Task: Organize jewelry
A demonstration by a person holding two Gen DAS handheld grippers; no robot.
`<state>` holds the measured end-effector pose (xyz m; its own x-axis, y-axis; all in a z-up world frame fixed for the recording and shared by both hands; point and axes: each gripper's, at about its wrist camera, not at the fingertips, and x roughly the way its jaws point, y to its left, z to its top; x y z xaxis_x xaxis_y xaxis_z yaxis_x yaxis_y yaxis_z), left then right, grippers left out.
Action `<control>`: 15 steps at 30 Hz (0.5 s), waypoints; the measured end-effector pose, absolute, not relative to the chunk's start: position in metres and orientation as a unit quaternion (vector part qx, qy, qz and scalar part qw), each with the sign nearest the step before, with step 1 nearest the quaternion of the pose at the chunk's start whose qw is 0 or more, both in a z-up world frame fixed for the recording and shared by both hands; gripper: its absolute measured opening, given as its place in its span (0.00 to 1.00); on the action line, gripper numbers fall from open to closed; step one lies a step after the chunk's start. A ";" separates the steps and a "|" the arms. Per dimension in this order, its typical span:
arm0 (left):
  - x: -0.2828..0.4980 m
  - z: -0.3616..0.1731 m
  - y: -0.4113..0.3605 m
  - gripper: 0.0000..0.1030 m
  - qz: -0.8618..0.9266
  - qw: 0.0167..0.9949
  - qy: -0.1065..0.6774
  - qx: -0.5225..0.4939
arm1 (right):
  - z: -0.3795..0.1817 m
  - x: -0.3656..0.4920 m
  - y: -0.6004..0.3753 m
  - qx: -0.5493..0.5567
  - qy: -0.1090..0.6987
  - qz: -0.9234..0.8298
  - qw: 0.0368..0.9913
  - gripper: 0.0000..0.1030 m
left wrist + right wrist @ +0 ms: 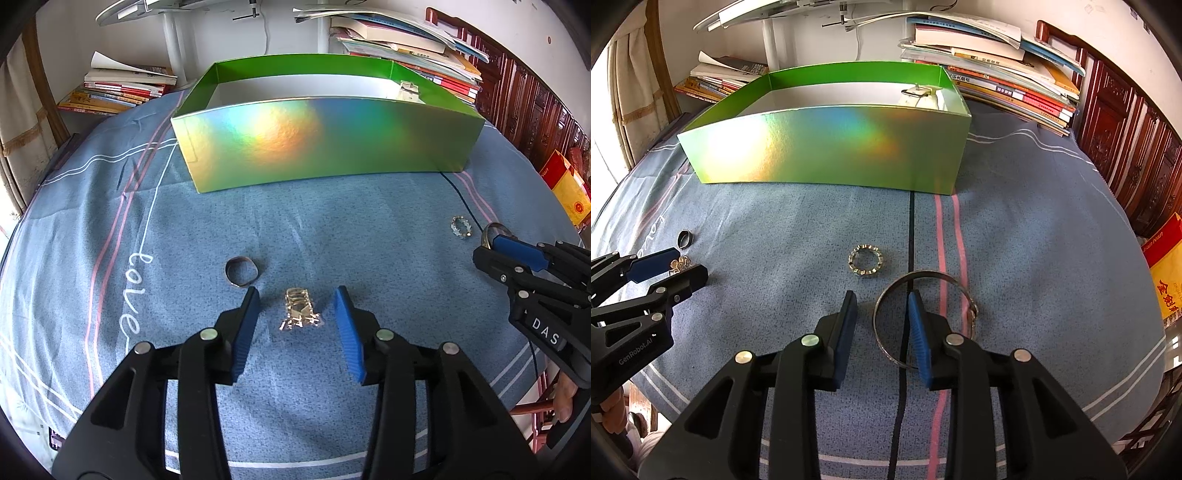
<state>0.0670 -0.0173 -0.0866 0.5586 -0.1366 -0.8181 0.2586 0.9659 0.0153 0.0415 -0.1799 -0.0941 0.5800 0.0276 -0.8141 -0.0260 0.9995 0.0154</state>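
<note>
Box (827,147) behind; beaded ring (866,261) lies left of bangle (923,317)

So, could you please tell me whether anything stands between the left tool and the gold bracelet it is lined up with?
Nothing visible does. The left tool is open and the gold bracelet lies on bare cloth between its fingers; the dark ring sits clear, off to the left.

1 box (325,147), 4 jewelry pcs (300,308)

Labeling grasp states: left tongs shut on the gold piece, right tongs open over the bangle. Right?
Not quite. The left tongs are open, straddling the gold piece without gripping it, as the left wrist view shows. The right tongs are open over the bangle.
</note>
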 end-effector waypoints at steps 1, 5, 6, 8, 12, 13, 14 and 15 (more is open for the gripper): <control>0.067 -0.087 -0.018 0.41 -0.112 0.880 0.456 0.067 | -0.094 0.042 -0.180 0.001 0.458 0.015 0.889 0.29; 0.067 -0.087 -0.018 0.42 -0.112 0.880 0.456 0.067 | -0.094 0.041 -0.180 0.000 0.457 0.015 0.890 0.29; 0.067 -0.087 -0.018 0.42 -0.112 0.880 0.456 0.067 | -0.093 0.041 -0.180 0.000 0.456 0.015 0.890 0.29; 0.067 -0.086 -0.018 0.42 -0.112 0.880 0.456 0.067 | -0.094 0.041 -0.180 0.001 0.456 0.014 0.890 0.29; 0.066 -0.086 -0.018 0.43 -0.112 0.880 0.456 0.067 | -0.093 0.041 -0.180 0.001 0.455 0.014 0.891 0.29; 0.067 -0.087 -0.017 0.44 -0.111 0.880 0.456 0.067 | -0.094 0.041 -0.180 0.001 0.454 0.014 0.891 0.29; 0.067 -0.087 -0.016 0.44 -0.111 0.880 0.456 0.067 | -0.094 0.041 -0.180 0.001 0.454 0.014 0.891 0.29; 0.067 -0.087 -0.016 0.44 -0.110 0.880 0.456 0.066 | -0.094 0.041 -0.180 0.001 0.454 0.014 0.891 0.29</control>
